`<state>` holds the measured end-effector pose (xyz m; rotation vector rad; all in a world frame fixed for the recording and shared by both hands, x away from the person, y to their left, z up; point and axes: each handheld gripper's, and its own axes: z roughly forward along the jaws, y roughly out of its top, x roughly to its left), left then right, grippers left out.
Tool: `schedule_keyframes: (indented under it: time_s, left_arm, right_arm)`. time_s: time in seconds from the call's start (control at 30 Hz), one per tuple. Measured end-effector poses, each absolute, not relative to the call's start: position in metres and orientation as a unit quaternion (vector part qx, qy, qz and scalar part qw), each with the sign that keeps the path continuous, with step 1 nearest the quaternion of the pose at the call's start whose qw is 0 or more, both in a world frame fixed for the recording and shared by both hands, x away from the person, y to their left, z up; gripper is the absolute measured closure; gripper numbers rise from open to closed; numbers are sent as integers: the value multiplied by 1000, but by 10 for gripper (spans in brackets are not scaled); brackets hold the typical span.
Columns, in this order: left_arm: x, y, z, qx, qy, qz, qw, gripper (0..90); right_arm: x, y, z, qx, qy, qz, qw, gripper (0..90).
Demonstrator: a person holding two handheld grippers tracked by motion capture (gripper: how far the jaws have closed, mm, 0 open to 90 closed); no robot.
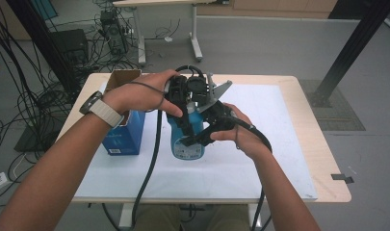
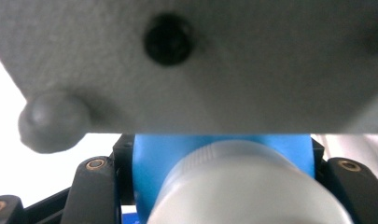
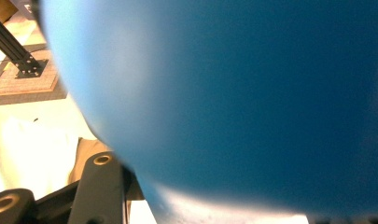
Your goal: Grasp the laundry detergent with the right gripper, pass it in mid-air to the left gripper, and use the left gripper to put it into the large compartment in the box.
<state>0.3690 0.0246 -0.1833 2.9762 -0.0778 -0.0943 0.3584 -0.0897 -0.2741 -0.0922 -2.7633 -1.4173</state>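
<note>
While both hands hold station over the middle of the table (image 1: 298, 144), the high view shows a blue bottle (image 1: 188, 144) standing upright on the white mat (image 1: 260, 163), just right of an open blue box (image 1: 127, 134). Left gripper (image 1: 183, 103) comes down onto the bottle's top. Right gripper (image 1: 202, 137) reaches in level from the right and clasps the body low down. Cables trail off toward the near edge.

Left gripper view: jaws closed in as far as they go, one either side of a ribbed silver cap (image 2: 245, 186), blue bottle shoulder (image 2: 154, 158) behind it. The other tool's grey plate (image 2: 200, 65) sits very close overhead, blurred.

Right gripper view: blue bottle wall (image 3: 233, 102) pressed right up to the lens, one black jaw seen at lower left against it; grip reads as firm on the body.

Judged step: cap being worked while the body is braced.

Risks:
- Body is round and smooth; a twist at the cap could spin it within the right grip.
- Pull off-axis at the top could tip the bottle toward the box.
- Tools crowd each other; plate and left jaws could knock.
</note>
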Motion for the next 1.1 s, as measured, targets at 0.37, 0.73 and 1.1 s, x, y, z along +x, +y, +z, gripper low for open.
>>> schedule_keyframes:
  time_s: [0.37,0.73,1.1]
  left_arm:
    - [369,25,-183,996,-23,-32,85,395]
    - [369,25,-184,995,-22,-31,91,395]
    - [368,26,-183,995,-22,-29,92,395]
  right_arm:
    - [358,-90,-273,-34,-891,-452,19,437]
    - [358,-91,-272,-36,-894,-446,13,437]
    - [357,-90,-271,-30,-894,-446,13,436]
